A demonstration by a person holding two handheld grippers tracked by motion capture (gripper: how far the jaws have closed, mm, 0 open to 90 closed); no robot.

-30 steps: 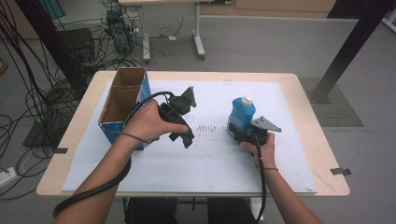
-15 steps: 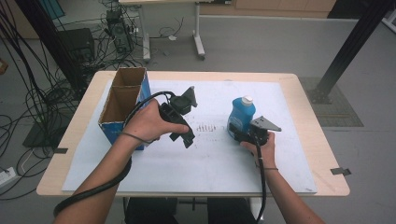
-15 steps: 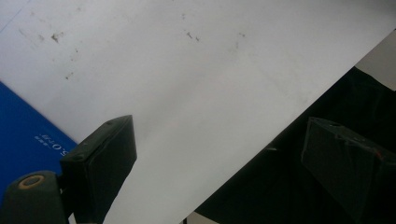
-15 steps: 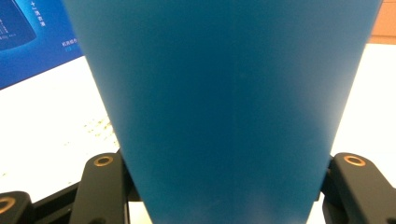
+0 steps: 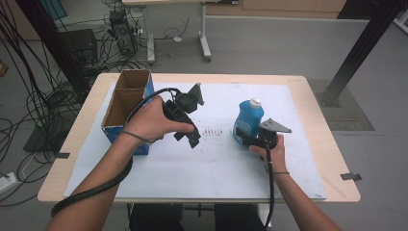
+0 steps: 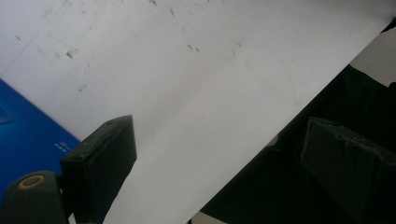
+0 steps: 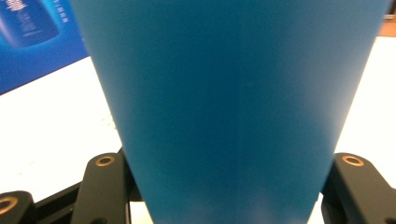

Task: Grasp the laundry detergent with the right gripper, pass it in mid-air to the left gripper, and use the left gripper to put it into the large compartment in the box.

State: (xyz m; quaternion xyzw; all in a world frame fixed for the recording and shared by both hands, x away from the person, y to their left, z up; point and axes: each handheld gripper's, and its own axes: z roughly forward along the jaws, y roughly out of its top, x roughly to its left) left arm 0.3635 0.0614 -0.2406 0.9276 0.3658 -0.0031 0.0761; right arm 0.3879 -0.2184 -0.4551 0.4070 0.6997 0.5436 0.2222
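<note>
Jaws of right gripper clamped on blue bottle (white cap, upright), left gripper jaws wide, empty

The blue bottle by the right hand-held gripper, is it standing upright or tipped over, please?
Upright: the blue bottle stands on the table with its white cap on top.

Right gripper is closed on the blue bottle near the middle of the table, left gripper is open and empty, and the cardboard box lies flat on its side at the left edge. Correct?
Not quite: the cardboard box stands upright with its top open, as the high view shows. The rest holds: the right gripper is closed on the blue bottle, and the left gripper is open and empty.
</note>
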